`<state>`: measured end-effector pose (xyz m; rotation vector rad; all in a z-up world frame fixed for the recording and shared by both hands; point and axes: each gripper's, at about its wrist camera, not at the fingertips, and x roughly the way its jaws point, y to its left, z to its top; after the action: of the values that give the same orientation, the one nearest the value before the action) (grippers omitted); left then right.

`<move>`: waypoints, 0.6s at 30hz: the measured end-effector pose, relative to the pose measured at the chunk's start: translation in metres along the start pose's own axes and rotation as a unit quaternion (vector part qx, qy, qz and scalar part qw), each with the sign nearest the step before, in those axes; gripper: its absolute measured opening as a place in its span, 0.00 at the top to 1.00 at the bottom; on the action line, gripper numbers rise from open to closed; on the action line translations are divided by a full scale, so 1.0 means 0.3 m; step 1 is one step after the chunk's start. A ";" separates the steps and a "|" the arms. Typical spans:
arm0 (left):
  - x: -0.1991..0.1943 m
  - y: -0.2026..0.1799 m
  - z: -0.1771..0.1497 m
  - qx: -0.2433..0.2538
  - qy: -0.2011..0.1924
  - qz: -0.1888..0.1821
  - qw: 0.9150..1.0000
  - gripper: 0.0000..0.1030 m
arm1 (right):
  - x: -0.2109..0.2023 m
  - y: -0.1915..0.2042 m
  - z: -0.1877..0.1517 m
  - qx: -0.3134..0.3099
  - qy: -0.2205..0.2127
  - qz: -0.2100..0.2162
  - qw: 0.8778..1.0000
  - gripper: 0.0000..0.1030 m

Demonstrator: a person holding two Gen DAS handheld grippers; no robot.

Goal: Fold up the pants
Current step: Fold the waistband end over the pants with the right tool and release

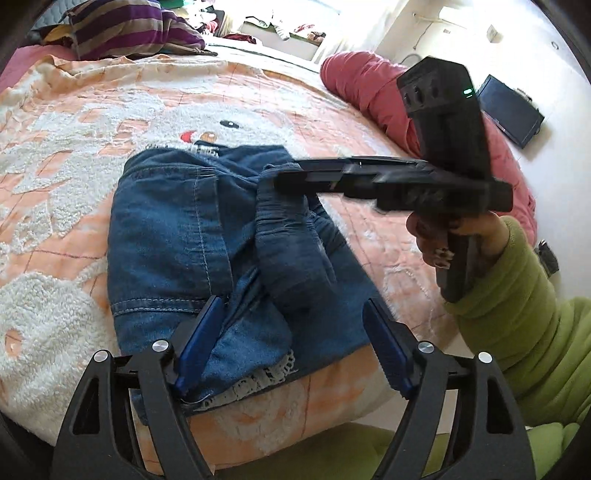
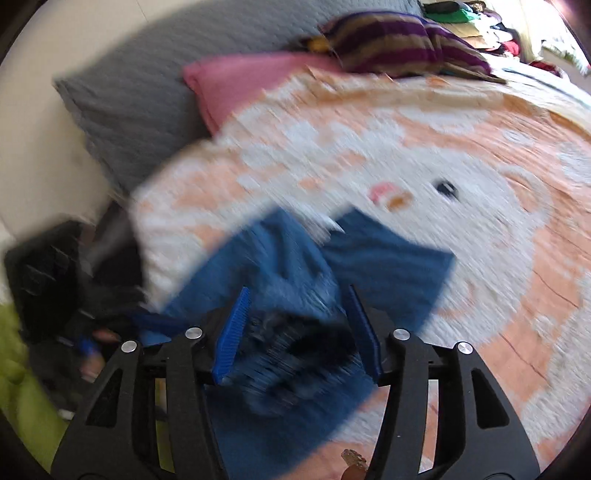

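Soft and bumpy, the peach and white fleecy bed blanket [image 1: 92, 122] with a big bear face covers the bed, and a striped purple and tan cushion [image 1: 129, 29] and a puffy pink quilt [image 1: 369, 88] sit at its far edges. On the near part of the blanket lie the blue denim pants [image 1: 166, 229], already folded into a thick pile, with 1 rolled leg end [image 1: 291, 236] bunched on top and a bit of white lace [image 1: 258, 380] peeking out at the near edge. The left gripper [image 1: 295, 328] hangs just over the near edge of the pants with its blue pads [image 1: 199, 343] spread wide, and they press on nothing. The right gripper [image 2: 295, 328], held by a hand in a green fuzzy sleeve [image 1: 517, 314], reaches in over the rolled leg end; its picture is very blurry, but its blue fingers stand apart on each side of the cloth and I think they are not squeezing it. Denim is floppy but thick, so the pants will bend and sag when lifted, and they feel heavier than a shirt. They are not slippery and will not break. I think the best place to grab is a hem or a folded edge, where the cloth is double and firm, using both grippers so the pile does not fall open. The bunched leg end may need flattening first.
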<state>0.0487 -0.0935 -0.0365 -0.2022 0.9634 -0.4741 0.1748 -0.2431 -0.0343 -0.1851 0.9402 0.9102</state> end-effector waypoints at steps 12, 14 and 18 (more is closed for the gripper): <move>-0.173 0.015 -0.008 0.001 -0.054 0.032 0.998 0.12 | -0.188 0.037 -0.066 -0.012 -0.080 -0.017 0.997 0.35; -0.215 0.049 0.012 -0.008 -0.067 0.063 0.996 0.07 | -0.232 0.070 -0.084 -0.029 -0.095 -0.012 0.995 0.32; -0.250 0.121 0.071 -0.022 -0.072 0.105 0.992 0.07 | -0.289 0.197 -0.138 -0.097 -0.106 -0.004 0.990 0.28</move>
<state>0.0411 -0.0271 0.0176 -0.1697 0.8439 -0.2429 0.0826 -0.2783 0.0207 -0.2518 0.6536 0.9925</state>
